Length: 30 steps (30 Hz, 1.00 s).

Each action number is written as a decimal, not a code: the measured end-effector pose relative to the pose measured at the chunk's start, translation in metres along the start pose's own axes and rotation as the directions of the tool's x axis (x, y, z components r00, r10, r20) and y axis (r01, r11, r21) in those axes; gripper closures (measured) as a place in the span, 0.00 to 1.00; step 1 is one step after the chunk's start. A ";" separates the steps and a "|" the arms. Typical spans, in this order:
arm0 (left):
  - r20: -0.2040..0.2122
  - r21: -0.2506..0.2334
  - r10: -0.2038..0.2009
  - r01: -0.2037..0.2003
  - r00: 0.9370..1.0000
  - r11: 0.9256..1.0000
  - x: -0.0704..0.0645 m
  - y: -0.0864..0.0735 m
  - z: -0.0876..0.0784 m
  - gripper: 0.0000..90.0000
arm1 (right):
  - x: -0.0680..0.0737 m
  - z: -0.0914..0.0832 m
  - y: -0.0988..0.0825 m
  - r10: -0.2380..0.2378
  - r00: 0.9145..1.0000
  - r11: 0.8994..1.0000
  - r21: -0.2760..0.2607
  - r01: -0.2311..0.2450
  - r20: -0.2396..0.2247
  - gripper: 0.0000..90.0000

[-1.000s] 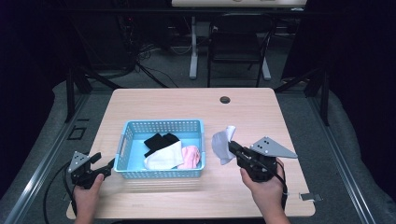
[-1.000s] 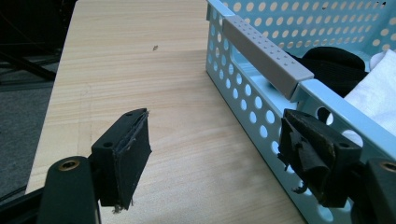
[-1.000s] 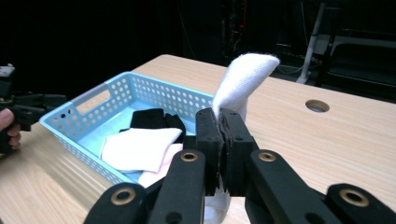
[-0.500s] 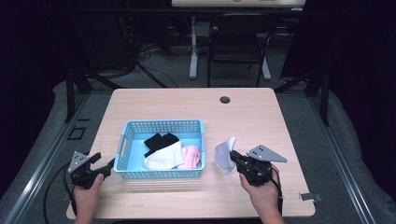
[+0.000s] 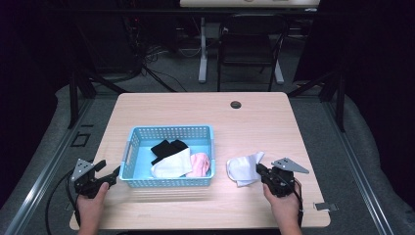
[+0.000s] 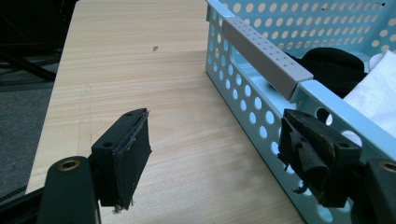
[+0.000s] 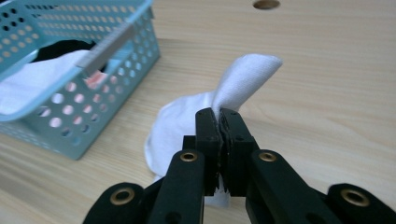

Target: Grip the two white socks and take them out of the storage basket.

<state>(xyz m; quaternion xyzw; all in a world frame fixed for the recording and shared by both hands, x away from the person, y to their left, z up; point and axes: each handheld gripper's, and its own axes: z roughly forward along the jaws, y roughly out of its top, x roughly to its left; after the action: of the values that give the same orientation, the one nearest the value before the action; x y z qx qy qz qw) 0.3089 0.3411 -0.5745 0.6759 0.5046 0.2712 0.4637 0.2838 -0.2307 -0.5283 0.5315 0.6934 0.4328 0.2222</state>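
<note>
A white sock lies crumpled on the table right of the blue basket, with one end standing up. My right gripper is shut on a fold of this sock, low over the table. The basket holds a black sock, a white sock and a pink one. My left gripper is open near the basket's front left corner, its right jaw close against the perforated wall, nothing between its jaws.
A round cable hole sits at the table's far middle. A chair and desk legs stand beyond the far edge. Bare wood stretches behind the basket.
My right gripper has come down and toward me with the white sock, which now rests crumpled on the table. The left gripper has stayed put.
</note>
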 end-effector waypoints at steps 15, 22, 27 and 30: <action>0.002 -0.005 -0.005 0.005 1.000 1.000 0.000 0.000 0.000 0.27 | -0.034 0.015 -0.016 0.139 0.989 0.987 0.073 -0.142 0.046 0.84; 0.001 -0.006 -0.005 0.005 1.000 1.000 0.000 0.000 0.000 0.27 | -0.033 0.015 -0.017 0.119 0.991 0.991 0.053 -0.122 0.067 0.73; -0.002 -0.004 -0.005 0.005 1.000 1.000 0.000 0.000 0.000 0.27 | -0.031 0.014 -0.016 0.116 0.991 0.992 0.046 -0.119 0.064 0.73; -0.002 -0.003 -0.004 0.004 1.000 1.000 0.000 0.000 0.000 0.27 | -0.030 0.014 -0.015 0.110 0.992 0.992 0.046 -0.113 0.065 0.73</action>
<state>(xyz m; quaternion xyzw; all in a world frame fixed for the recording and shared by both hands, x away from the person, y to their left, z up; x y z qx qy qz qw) 0.3088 0.3414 -0.5745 0.6738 0.5060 0.2716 0.4649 0.2960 -0.2542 -0.5527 0.5882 0.6658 0.4103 0.2059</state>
